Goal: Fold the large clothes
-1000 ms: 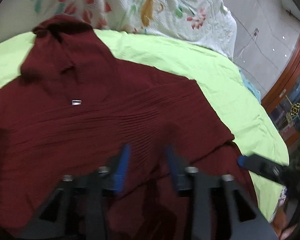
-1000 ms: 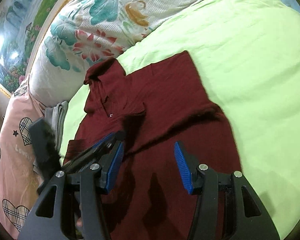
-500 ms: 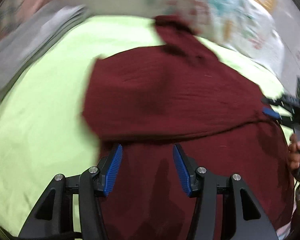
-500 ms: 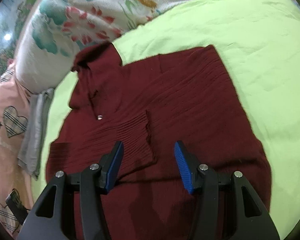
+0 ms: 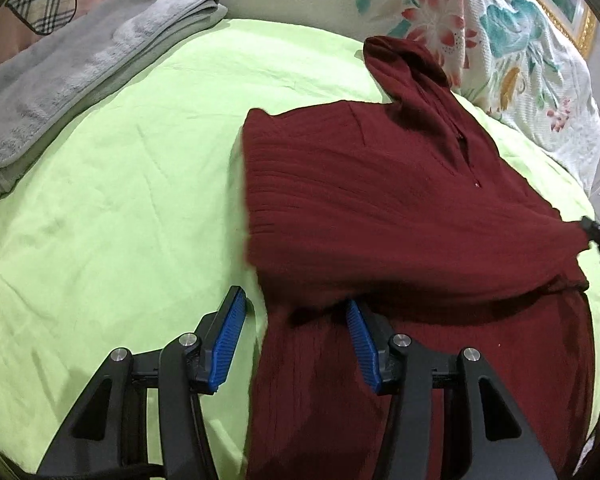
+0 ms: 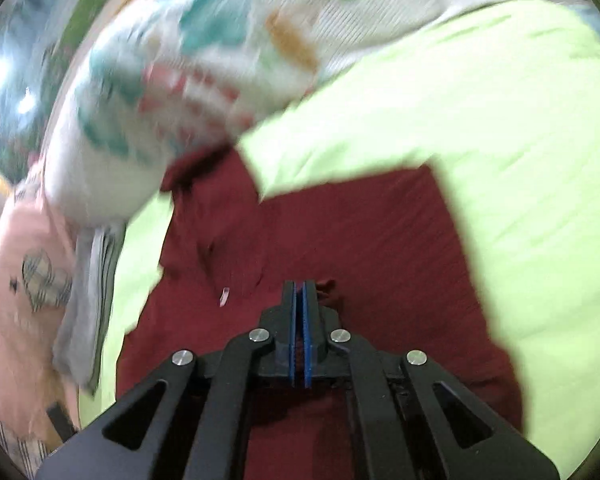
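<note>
Half a second ago the jaws of the right gripper (image 6: 300, 292) stood wide apart over the sweater (image 5: 400, 208); now the blue pads are pressed together, and a small tuft of the dark red cloth shows just beside their tips, so they seem to pinch a fold of it, though this view is blurred. The left gripper (image 5: 296, 312) has its jaws as far apart as before and holds nothing; its right pad touches the sweater under a folded edge and its left pad is over the green sheet (image 5: 100, 208). In the left view the right gripper (image 5: 598, 232) now appears at the right edge, where the folded layer of the sweater is drawn to a point. The sweater lies on the bed, its neck toward the flowered pillow (image 5: 480, 28). A folded grey towel (image 5: 72, 72) lies well apart at the left.
</note>
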`<action>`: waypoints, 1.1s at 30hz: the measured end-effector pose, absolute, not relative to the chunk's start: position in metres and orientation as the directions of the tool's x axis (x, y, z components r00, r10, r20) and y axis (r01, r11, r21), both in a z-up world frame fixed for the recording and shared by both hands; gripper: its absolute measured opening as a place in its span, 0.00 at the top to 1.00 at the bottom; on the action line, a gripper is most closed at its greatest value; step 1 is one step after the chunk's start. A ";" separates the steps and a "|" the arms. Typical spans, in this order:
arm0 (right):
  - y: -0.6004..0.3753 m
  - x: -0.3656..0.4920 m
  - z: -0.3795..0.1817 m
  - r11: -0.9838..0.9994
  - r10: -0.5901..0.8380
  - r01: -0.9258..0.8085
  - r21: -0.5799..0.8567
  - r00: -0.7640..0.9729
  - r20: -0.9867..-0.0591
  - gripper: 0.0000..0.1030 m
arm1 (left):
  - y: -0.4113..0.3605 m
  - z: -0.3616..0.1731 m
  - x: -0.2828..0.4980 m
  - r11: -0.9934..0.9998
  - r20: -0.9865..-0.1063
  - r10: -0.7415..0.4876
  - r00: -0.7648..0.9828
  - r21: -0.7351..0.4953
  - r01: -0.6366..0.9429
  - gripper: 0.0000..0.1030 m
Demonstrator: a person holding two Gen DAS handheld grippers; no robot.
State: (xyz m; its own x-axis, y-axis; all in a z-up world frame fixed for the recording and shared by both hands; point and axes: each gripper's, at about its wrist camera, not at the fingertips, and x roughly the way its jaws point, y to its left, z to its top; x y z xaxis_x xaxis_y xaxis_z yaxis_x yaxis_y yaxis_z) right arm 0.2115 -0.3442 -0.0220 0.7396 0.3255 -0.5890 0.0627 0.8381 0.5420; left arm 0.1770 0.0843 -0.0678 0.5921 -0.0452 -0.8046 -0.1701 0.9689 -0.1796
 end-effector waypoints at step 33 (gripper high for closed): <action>-0.349 0.187 -0.030 0.885 0.195 0.151 0.441 0.740 -0.644 0.95 | 0.109 -0.022 0.167 0.922 -0.675 -0.237 0.699 -0.384 -0.058 0.72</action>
